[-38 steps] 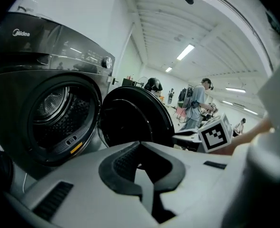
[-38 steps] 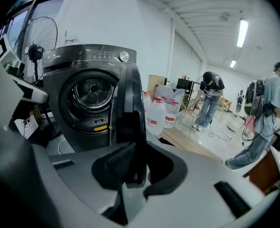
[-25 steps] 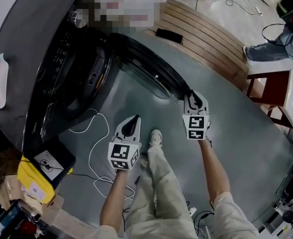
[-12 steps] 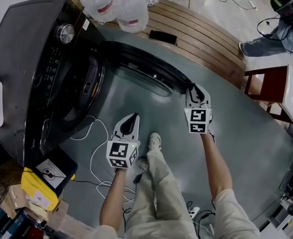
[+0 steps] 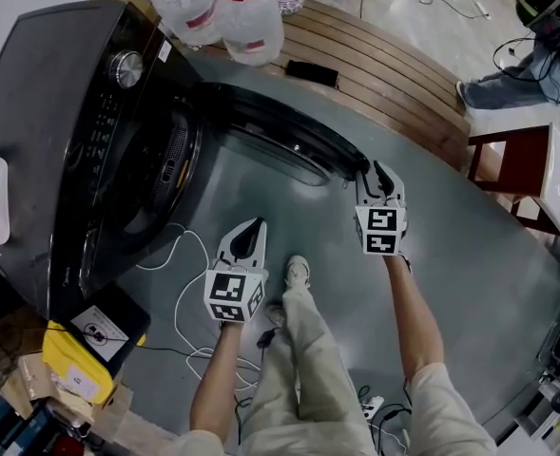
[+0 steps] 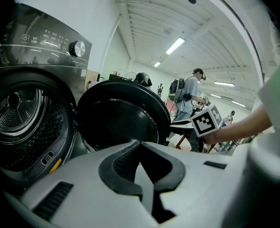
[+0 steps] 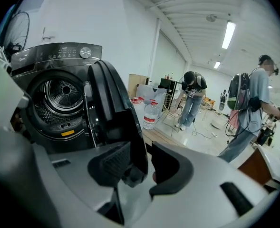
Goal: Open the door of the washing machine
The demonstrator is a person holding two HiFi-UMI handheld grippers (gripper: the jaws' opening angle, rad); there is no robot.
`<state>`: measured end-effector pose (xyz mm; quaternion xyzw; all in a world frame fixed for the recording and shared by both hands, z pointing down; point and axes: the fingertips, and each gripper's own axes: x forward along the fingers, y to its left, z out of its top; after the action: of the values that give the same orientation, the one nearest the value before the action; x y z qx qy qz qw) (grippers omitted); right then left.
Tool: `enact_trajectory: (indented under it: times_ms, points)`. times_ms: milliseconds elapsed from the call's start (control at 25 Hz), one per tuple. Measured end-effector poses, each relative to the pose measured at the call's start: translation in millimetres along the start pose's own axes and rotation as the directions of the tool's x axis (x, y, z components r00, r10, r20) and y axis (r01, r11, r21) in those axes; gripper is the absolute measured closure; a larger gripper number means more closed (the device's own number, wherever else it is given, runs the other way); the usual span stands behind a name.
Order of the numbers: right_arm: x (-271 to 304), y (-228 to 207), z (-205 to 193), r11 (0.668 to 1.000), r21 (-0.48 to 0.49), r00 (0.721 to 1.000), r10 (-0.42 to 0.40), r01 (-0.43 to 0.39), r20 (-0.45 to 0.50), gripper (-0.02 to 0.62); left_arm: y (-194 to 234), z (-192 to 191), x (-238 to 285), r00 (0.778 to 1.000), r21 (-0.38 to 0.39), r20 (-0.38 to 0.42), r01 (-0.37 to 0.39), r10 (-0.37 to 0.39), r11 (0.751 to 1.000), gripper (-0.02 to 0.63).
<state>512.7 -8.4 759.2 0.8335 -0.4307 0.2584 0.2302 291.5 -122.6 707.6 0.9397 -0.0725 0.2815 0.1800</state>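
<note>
Black washing machine (image 5: 80, 141) at left of head view. Door (image 5: 280, 136) swung wide: hinge at machine front, free edge out at right gripper (image 5: 375, 177). Head view shows door edge-on, long axis slanting upper left to lower right. Only left gripper view shows its round inner face. Only right gripper view looks into drum (image 7: 59, 91). Right jaws just opening, door rim between pads (image 7: 113, 163), slim gap on one side. Left gripper (image 5: 251, 234) fingers pressed together, empty, apart from door.

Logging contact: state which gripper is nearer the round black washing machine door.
Right. The right gripper, jaws just opening, straddles the free edge of the black door; the left gripper, shut, hangs apart, facing the drum.
</note>
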Motion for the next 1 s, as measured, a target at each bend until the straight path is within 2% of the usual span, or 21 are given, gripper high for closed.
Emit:
enact_trajectory:
  times_ms: [320, 720, 1000]
  points:
    - [-38, 7, -15, 0.998, 0.065, 1.000, -0.021, 0.020, 0.008, 0.493, 11, -1, -17, 0.999, 0.002, 0.014, -0.033, 0.033, 0.999, 0.598]
    - [-100, 59, -26, 0.992, 0.114, 0.999, 0.048, -0.050, 0.020, 0.578, 8, -4, -49, 0.997, -0.019, 0.028, -0.077, 0.077, 0.997, 0.598]
    - [-143, 88, 0, 0.987, 0.112, 0.993, 0.113, -0.117, 0.040, 0.595, 3, 12, -92, 0.992, -0.031, 0.036, -0.123, 0.124, 0.992, 0.598]
